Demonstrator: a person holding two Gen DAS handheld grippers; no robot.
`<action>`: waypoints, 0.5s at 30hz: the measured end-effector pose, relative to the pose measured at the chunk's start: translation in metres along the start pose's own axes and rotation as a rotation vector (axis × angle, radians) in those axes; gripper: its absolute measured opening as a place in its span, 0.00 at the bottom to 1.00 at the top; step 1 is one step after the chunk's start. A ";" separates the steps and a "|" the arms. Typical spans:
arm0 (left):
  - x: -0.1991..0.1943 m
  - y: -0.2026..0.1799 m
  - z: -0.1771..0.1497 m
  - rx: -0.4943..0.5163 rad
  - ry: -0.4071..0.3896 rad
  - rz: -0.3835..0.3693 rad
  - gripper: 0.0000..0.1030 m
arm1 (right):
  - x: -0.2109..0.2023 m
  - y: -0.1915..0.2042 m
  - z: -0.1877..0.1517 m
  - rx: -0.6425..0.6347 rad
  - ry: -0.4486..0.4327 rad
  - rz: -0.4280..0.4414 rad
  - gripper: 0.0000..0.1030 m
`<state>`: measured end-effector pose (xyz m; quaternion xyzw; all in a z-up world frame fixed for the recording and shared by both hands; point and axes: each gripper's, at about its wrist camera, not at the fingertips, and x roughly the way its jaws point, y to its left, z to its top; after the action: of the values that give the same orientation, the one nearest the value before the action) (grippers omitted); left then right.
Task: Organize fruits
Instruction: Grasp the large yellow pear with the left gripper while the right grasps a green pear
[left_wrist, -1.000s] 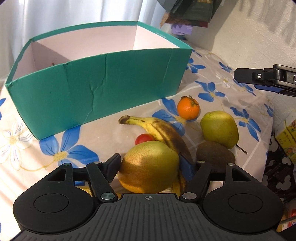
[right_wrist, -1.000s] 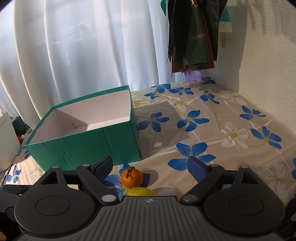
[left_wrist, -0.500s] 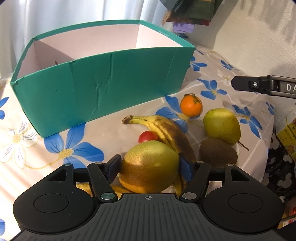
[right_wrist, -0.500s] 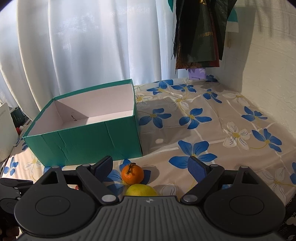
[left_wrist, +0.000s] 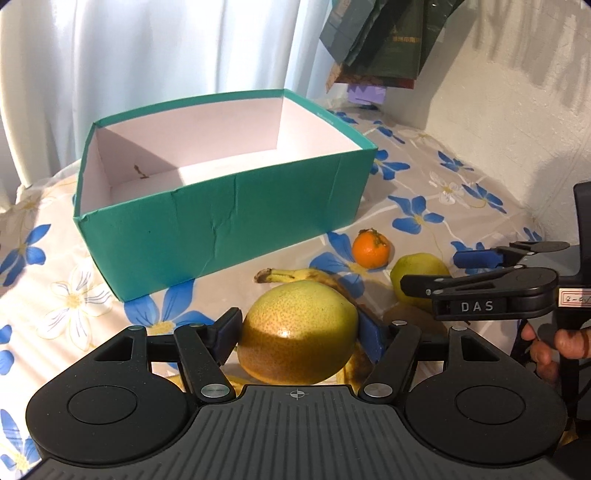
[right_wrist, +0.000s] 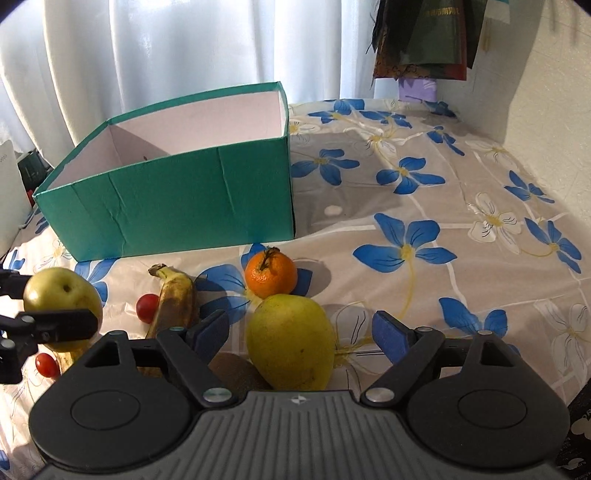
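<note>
Table (right_wrist: 461, 206) under a cloth printed with blue and white flowers. Directly on it: an open teal box (right_wrist: 177, 199) toward the back; in front of the box a mandarin (right_wrist: 270, 273), a green pear (right_wrist: 291, 347) just before it, a browned banana (right_wrist: 175, 299) to their left, a kiwi (right_wrist: 231, 371) beside the pear. Two cherry tomatoes, one (right_wrist: 147, 303) touching the banana's left side, one (right_wrist: 47, 364) nearer the left edge.

We see the box (right_wrist: 177, 199) at the back of the table (right_wrist: 461, 258). Before it lie the mandarin (right_wrist: 270, 273), banana (right_wrist: 173, 299) and tomato (right_wrist: 147, 307); the pear (right_wrist: 291, 345) sits nearer, possibly touching a kiwi (right_wrist: 236, 369).
</note>
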<state>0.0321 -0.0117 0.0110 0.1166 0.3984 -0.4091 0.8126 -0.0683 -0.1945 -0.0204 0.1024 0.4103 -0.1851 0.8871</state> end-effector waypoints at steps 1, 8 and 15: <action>-0.002 0.000 0.001 -0.004 -0.001 0.004 0.69 | 0.001 0.001 0.000 -0.002 0.004 0.004 0.80; -0.014 -0.002 0.000 -0.015 -0.014 0.020 0.69 | 0.016 0.004 0.000 -0.012 0.045 0.018 0.66; -0.021 -0.002 0.002 -0.034 -0.009 0.049 0.69 | 0.027 0.002 -0.005 -0.008 0.031 0.016 0.57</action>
<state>0.0247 -0.0021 0.0282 0.1105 0.3985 -0.3830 0.8260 -0.0554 -0.1979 -0.0444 0.1049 0.4238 -0.1745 0.8825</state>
